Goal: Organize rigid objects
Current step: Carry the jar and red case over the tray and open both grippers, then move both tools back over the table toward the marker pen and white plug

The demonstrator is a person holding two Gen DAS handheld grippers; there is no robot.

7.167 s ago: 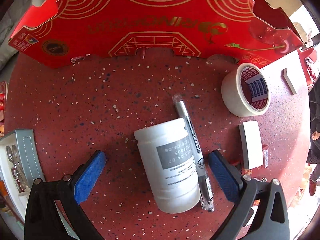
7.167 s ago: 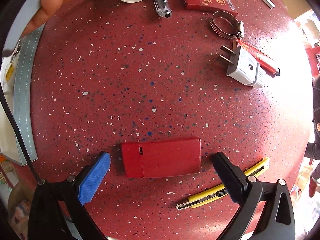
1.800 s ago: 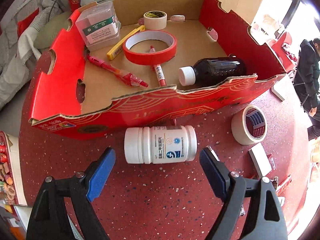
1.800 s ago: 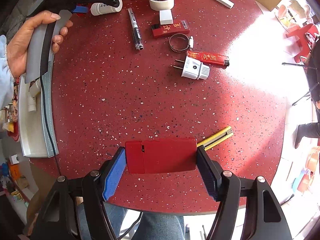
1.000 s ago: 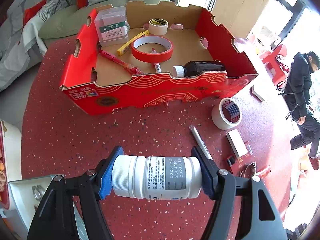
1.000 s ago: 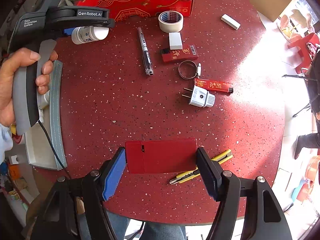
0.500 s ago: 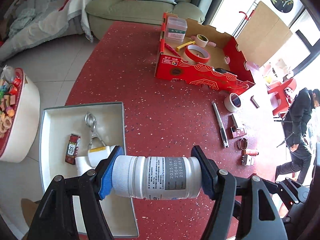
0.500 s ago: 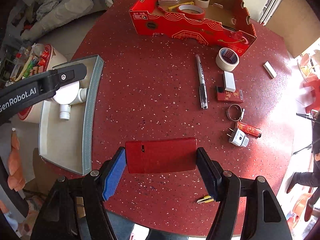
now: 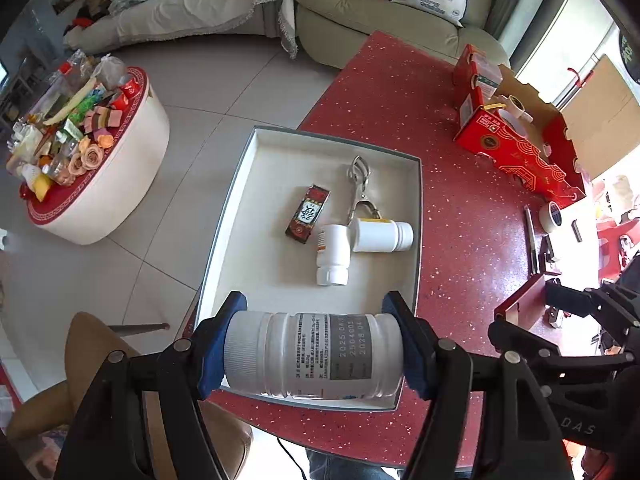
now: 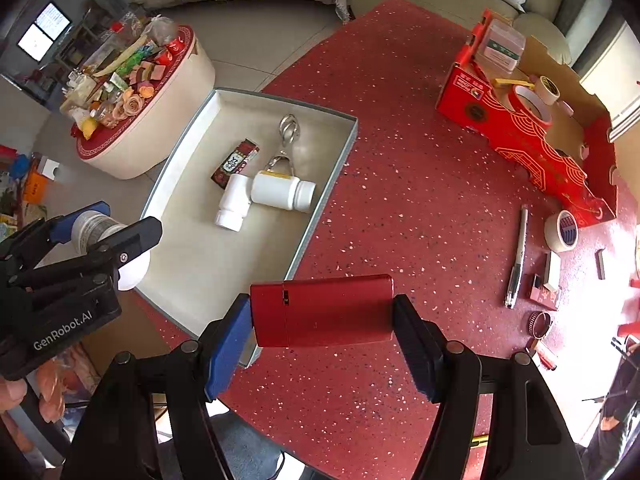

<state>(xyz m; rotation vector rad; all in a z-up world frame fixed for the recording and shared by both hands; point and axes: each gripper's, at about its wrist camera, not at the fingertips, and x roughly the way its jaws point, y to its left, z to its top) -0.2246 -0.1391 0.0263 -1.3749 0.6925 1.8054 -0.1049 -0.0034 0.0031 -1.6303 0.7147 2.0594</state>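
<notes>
My left gripper is shut on a white pill bottle, held sideways above the near end of a white tray with a grey rim. The tray holds two small white bottles, a small dark red packet and a metal clip. My right gripper is shut on a flat red box, held above the red table just right of the tray. The left gripper with its bottle also shows at the left of the right wrist view.
A red cardboard box with tape rolls and other items stands at the far right. A pen, a masking tape roll, a hose clamp and small boxes lie at the right. A round white stand with clutter stands on the floor.
Both grippers have swung left with their loads. The left gripper with the bottle now hangs over the tray's near end, and the right gripper with the red box has come close beside the tray.
</notes>
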